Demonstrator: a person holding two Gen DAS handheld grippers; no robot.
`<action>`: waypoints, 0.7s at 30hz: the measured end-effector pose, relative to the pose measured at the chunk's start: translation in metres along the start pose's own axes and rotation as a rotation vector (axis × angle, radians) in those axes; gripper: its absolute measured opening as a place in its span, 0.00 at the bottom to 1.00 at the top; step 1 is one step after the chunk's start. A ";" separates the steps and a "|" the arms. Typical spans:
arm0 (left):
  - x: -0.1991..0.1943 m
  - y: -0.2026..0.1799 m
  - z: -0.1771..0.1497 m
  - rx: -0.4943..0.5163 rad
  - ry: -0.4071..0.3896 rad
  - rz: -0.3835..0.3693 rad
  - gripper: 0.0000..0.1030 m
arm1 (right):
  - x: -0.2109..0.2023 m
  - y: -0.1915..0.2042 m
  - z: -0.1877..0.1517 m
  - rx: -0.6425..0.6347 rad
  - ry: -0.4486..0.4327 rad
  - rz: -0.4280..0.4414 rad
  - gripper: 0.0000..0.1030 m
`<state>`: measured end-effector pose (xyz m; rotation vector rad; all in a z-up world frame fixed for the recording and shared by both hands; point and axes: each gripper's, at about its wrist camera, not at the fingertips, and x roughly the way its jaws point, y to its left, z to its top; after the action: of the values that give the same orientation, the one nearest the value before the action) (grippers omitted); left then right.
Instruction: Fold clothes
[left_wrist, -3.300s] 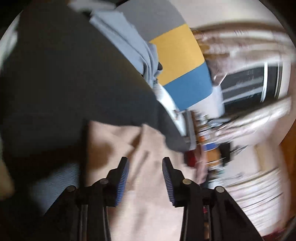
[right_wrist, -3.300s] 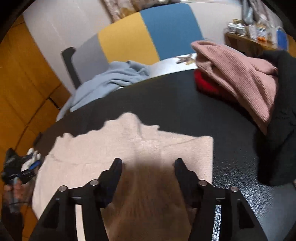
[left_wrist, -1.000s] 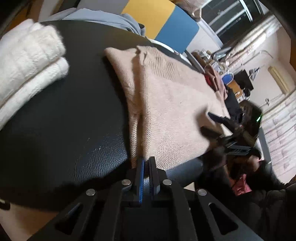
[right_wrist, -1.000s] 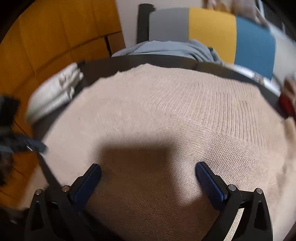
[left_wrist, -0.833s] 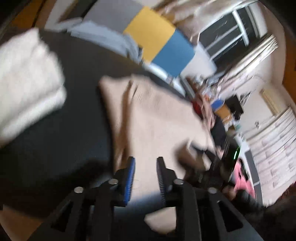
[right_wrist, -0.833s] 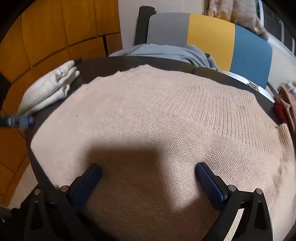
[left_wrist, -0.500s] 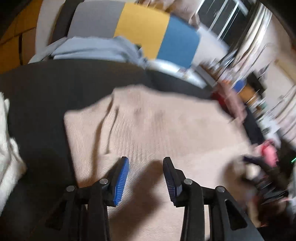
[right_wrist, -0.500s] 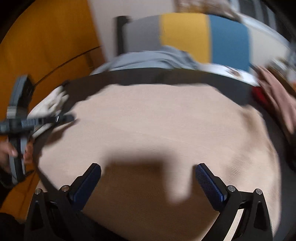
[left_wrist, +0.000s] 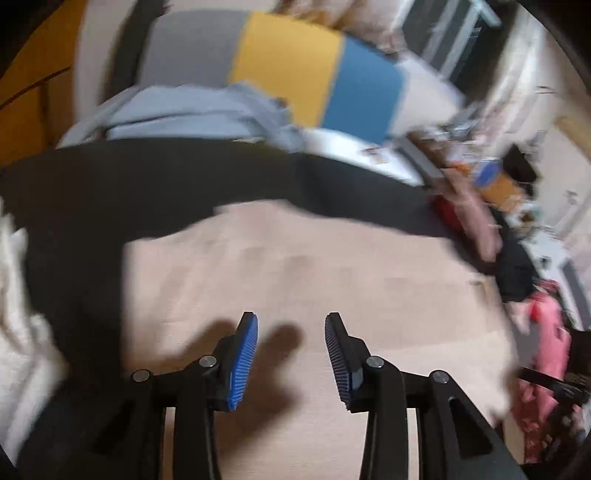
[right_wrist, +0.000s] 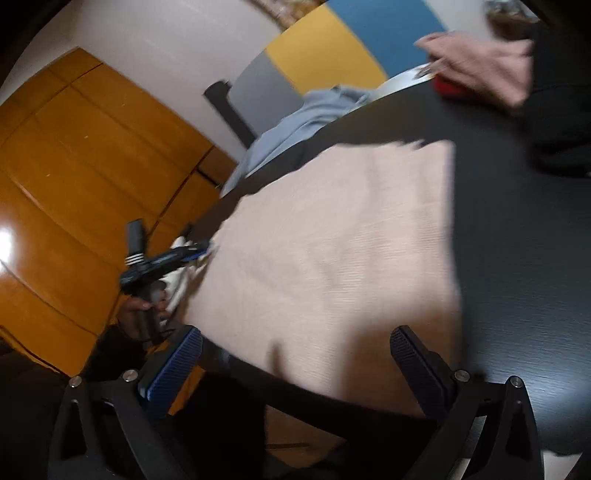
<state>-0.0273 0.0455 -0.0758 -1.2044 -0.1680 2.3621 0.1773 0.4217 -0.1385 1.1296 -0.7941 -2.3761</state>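
Your left gripper (left_wrist: 291, 334) and right gripper (right_wrist: 295, 354) both hover empty, jaws apart, over the beige sweater (left_wrist: 314, 280) (flat on the black table (left_wrist: 147, 177)), nearest its near hem

You are working in a lived-in home room: clothes are lying on a dark worktop (left_wrist: 147, 177), beside a striped chair (left_wrist: 295, 62), cluttered shelves (left_wrist: 491, 181) and wooden doors (right_wrist: 74, 166).

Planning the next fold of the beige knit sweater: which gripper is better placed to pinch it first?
Probably the left gripper: its open jaws hang directly over the beige knit sweater. The right gripper, jaws wide open, sits at the black table's near edge, partly off it.
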 end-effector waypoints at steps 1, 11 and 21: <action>0.003 -0.021 -0.001 0.054 0.006 -0.048 0.40 | -0.010 -0.007 -0.002 0.006 -0.013 -0.014 1.00; 0.058 -0.183 -0.034 0.502 0.164 -0.298 0.44 | 0.012 -0.040 0.015 0.043 0.028 0.127 1.00; 0.102 -0.191 -0.039 0.472 0.253 -0.305 0.45 | 0.037 -0.032 0.026 -0.001 0.285 0.437 1.00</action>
<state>0.0219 0.2564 -0.1132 -1.1328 0.2595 1.8299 0.1314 0.4331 -0.1668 1.1261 -0.8377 -1.8123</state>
